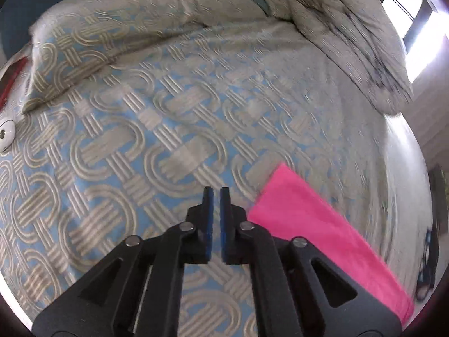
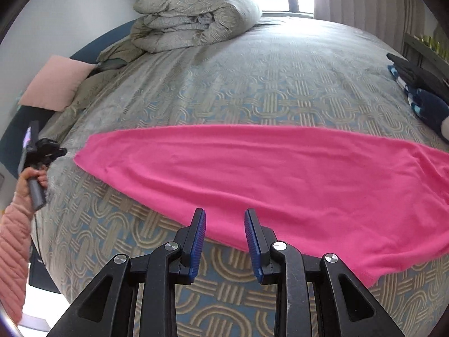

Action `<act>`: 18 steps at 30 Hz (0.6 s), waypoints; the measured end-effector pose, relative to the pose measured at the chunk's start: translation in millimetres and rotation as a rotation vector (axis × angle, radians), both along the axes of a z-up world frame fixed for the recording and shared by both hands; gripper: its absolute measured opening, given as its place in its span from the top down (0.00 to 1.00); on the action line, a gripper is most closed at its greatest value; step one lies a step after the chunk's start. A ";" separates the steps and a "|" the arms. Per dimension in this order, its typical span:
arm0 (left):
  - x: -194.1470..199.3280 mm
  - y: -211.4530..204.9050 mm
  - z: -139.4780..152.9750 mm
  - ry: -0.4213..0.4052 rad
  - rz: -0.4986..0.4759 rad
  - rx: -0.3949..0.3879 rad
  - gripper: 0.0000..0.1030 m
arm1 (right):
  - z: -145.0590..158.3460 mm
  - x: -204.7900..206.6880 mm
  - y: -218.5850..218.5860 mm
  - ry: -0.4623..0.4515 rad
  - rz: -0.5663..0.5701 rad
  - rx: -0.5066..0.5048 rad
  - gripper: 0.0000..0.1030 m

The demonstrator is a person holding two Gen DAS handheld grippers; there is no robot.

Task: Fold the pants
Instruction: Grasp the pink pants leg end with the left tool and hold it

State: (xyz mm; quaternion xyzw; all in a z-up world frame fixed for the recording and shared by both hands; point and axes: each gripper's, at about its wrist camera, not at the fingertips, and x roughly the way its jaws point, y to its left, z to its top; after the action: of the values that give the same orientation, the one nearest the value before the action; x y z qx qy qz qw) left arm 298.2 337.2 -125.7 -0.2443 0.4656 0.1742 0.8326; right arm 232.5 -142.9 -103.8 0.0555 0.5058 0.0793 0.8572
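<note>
The left tongs (image 1: 216, 193) are held nearly pressed together, empty, over the patterned bedspread (image 1: 174, 129). The pink pants (image 2: 252, 174) are laid flat across the bed. The right tongs (image 2: 224, 219) are spread at their near edge, gripping nothing.

One pants (image 2: 252, 174), one pillow (image 2: 56, 84), one duvet (image 2: 196, 14)

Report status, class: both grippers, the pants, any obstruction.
Left gripper nearly shut, empty, beside pink pants. Right gripper open, empty, over pants' near edge. Pants flat on bed. No obstruction.
</note>
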 end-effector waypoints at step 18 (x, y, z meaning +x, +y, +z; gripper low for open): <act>16.3 -54.6 -20.2 0.025 -0.090 -0.080 0.92 | -2.5 11.1 -30.1 0.031 -0.118 -0.007 0.69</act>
State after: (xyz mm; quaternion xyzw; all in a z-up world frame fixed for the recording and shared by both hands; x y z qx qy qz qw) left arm 314.5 282.6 -145.9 -0.2539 0.4933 0.1209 0.8231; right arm 243.7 -173.0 -106.3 0.0834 0.5151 0.0257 0.8527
